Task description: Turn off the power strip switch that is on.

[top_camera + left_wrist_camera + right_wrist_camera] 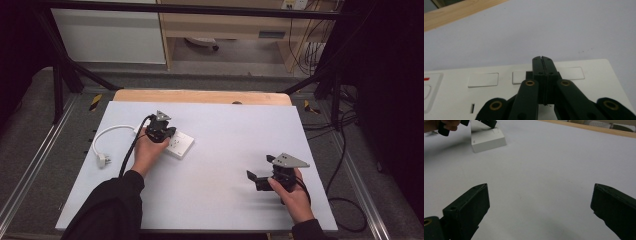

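High view: left gripper closed over power strip, right gripper open and idle

High view details are given from left to right. A white plug (pixel 102 160) is seen at the left edge of the pale table sheet (pixel 220 195), with its white cord (pixel 112 131) looped back toward a white power strip (pixel 179 145). The strip is laid flat on the left half of the sheet. The left gripper (pixel 165 134) is held by the left hand (pixel 147 152) and is placed over the near end of the strip; a black cable (pixel 132 147) is trailed from it along the forearm. Well apart, on the right half of the sheet, the right gripper (pixel 257 177) is held by the right hand (pixel 292 195) and is pointed leftward over bare sheet. A wooden table edge (pixel 200 96) is visible beyond the sheet.

From the left gripper view, the jaws of the left gripper (pixel 542 60) are seen pressed fully together with nothing between them. Their tips are poised over the face of the power strip (pixel 599 75), just at a row of recessed rectangular panels; whether contact is made cannot be told.

From the right gripper view, the jaws of the right gripper (pixel 539 202) are seen spread wide, with nothing held. Bare sheet is shown between them, and the power strip (pixel 487 141) is seen far off at the upper left, beneath the left gripper (pixel 487 123)
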The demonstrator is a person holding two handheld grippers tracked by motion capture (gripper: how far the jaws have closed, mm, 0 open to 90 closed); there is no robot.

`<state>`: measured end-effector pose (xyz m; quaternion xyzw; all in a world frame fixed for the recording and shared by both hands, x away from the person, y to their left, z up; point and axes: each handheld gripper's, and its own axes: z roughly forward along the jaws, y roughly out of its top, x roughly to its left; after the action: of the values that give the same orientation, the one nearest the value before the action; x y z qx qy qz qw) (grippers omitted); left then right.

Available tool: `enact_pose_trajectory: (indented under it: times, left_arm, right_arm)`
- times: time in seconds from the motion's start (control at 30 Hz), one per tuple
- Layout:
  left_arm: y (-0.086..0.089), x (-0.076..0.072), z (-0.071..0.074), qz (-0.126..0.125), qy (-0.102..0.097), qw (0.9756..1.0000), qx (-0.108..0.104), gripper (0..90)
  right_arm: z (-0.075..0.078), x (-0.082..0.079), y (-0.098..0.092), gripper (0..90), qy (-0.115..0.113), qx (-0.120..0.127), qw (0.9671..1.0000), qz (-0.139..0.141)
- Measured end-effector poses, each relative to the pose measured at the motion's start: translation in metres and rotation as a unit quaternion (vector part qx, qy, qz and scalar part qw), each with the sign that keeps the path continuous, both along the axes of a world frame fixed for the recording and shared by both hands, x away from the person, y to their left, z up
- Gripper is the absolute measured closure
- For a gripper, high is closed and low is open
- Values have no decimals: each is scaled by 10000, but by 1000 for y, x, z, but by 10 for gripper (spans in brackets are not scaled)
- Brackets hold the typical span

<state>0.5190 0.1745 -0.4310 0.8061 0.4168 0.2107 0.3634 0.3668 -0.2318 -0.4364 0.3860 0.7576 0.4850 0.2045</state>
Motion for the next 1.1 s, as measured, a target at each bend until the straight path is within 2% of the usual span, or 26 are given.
enact_pose_trajectory:
  times: [0.07,0.17,0.3,0.5,0.57,0.9,1.1]
  left_arm:
    - [2,1,0,40,50,9999,-125,900]
    - [3,1,-1,6,33,9999,-134,900]
    - [5,2,-2,57,103,9994,-329,899]
    - [8,-1,4,58,-60,9990,-449,899]
    - [9,-2,7,57,-76,9986,-511,899]
    - [16,-5,18,99,-164,9983,-559,899]
    - [19,-5,28,139,-222,9972,-697,899]
  right_arm:
    - [0,0,0,26,4,2,10000,0]
    - [0,0,-1,26,6,20,10000,-8]
    - [0,0,-1,26,-6,11,10000,5]
    - [0,0,-1,26,-6,5,10000,-2]
    - [0,1,-1,26,-8,4,10000,2]
    - [0,0,0,26,-9,-3,10000,26]
    - [0,0,0,27,-6,1,10000,34]
